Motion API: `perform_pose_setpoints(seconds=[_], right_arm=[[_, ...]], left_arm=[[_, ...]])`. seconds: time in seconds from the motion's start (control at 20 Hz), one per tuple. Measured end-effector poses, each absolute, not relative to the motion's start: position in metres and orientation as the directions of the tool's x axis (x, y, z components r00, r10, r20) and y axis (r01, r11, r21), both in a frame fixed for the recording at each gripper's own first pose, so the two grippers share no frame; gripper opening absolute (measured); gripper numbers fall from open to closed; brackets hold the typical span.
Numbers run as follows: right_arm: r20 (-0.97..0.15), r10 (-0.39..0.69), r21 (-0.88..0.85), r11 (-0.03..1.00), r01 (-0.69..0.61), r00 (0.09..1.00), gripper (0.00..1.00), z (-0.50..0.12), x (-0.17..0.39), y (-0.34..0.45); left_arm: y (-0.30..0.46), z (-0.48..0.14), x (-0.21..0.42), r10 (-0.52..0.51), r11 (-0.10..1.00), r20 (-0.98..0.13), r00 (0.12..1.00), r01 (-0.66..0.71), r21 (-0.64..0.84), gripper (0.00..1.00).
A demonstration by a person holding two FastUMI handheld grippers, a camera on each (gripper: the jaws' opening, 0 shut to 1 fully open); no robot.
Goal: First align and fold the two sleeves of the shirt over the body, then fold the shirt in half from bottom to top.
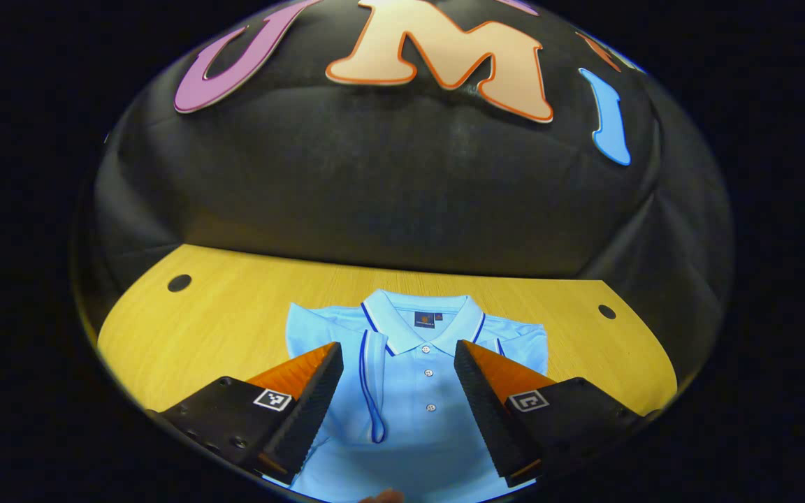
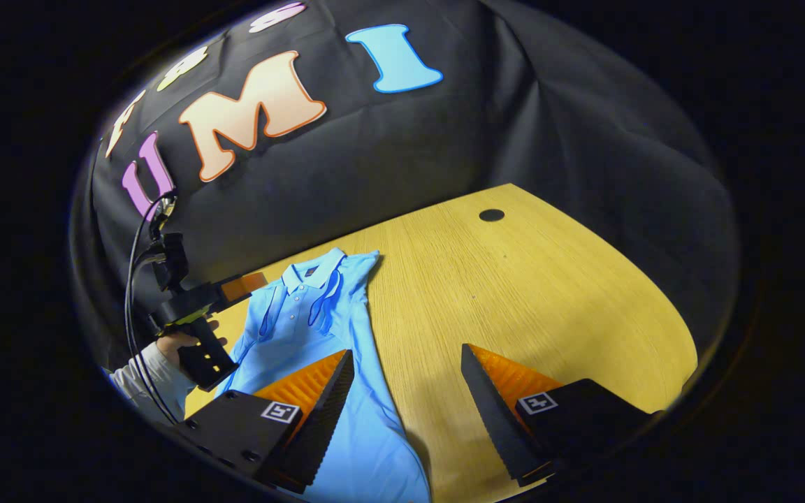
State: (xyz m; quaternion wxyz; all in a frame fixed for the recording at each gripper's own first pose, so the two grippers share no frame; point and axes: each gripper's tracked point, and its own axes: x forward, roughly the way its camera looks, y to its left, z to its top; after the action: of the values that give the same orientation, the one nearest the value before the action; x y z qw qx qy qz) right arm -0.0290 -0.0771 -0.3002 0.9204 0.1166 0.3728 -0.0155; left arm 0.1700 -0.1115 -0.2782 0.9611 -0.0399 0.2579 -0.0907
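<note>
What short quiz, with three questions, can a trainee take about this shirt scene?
1. True or false: the shirt lies on the table with its collar toward the wall.
2. The left gripper is: A) shut on a sleeve, B) open above the shirt, C) resting on bare wood.
3. What lies under the right gripper?

Key: 1 true. 2 B. 3 The shirt's edge and bare table.
</note>
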Motion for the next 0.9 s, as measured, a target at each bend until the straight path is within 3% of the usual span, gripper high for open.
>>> perform_pose_setpoints(seconds=[0.45,0.9], right_arm=[[-0.608,0.109,0.121,0.992,-0.044,0.786,0.97,-0.268,-0.063,-0.069],[-0.594,0.215,0.094,0.976,-0.199,0.775,0.97,-0.264,-0.107,-0.049]], left_arm=[[-0.068,-0.216,0.049,-0.145,0.989,-0.418,0.897,0.145,-0.033,0.96],[-0.022,-0.213,-0.052,-0.100,0.991,-0.470,0.877,0.128,0.026,0.95]])
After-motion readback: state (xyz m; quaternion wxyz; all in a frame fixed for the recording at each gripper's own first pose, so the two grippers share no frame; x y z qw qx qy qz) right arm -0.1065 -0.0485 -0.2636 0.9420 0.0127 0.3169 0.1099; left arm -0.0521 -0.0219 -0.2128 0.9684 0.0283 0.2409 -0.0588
